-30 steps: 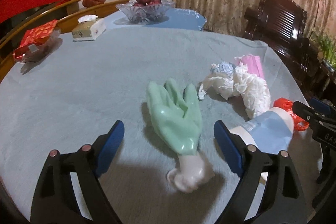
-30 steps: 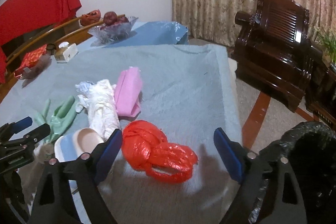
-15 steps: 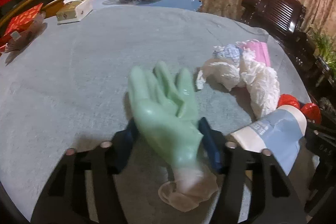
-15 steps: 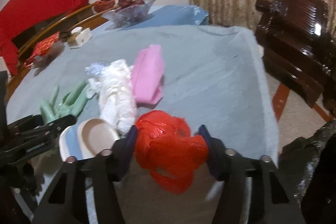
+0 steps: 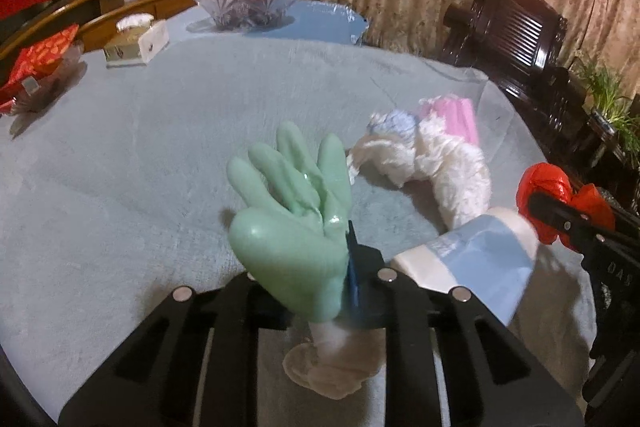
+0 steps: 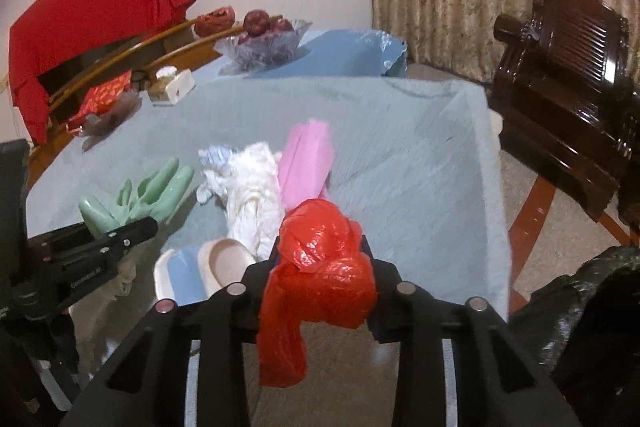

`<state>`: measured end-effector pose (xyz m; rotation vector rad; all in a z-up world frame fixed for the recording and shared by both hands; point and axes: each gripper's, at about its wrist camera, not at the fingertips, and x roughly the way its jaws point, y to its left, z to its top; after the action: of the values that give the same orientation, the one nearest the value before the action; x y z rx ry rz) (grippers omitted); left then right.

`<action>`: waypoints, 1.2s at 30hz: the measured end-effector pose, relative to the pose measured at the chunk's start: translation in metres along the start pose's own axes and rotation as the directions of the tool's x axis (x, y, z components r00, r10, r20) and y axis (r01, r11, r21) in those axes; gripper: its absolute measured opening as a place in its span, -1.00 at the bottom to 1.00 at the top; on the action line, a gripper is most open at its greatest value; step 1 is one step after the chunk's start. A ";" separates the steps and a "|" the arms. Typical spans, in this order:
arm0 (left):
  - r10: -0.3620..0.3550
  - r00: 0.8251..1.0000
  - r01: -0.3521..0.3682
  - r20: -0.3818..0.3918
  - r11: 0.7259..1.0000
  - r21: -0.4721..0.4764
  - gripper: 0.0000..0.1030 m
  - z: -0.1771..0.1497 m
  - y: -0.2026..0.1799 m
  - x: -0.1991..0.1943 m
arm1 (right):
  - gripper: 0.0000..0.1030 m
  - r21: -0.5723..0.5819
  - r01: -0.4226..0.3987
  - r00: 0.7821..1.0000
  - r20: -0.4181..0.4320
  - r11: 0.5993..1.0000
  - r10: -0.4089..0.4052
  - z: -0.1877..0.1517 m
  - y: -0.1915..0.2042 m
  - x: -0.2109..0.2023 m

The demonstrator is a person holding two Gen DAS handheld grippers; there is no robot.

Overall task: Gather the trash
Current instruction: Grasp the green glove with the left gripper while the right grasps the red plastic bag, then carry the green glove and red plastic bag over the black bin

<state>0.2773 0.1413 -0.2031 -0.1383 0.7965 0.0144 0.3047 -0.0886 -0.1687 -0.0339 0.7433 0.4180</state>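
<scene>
- Grey-blue cloth covers the desk (image 5: 140, 155); patterned curtains and a dark wooden armchair (image 6: 560, 67) stand at the far right, and a glass fruit bowl (image 5: 248, 7) and a tissue box (image 5: 136, 43) sit at the far left of the desk.
- Left claw (image 5: 320, 287): clamped on the green rubber glove (image 5: 292, 211), which stands lifted off the cloth with its pale cuff drooping below the jaws.
- Right claw (image 6: 320, 279): clamped on the crumpled red plastic bag (image 6: 320, 263), a tail of which hangs down in front.
- Trash left on the desk: white crumpled paper (image 6: 252, 195), pink folded item (image 6: 306, 159) just beside it on the right, and a blue-and-white paper cup (image 6: 200, 271) lying on its side at the near edge.
- Black bin bag (image 6: 580, 307): low at the near right, beyond the desk edge.
- Step in hand, as judged: both pieces are gripped and raised, ready for carrying.
- Next move, as judged: swing each claw right over the bin bag's mouth, then part the jaws; the limp red tail may snag on the rim.
</scene>
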 end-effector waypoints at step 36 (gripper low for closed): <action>-0.156 0.981 0.143 0.116 0.983 0.113 -0.66 -0.018 -0.135 -0.133 | -0.33 0.084 0.114 0.966 0.224 0.990 -0.131 -0.020 -0.040 -0.184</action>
<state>0.1804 0.0101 -0.1042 -0.0968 0.6594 -0.1598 0.1856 -0.1946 -0.0661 0.0346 0.5241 0.2715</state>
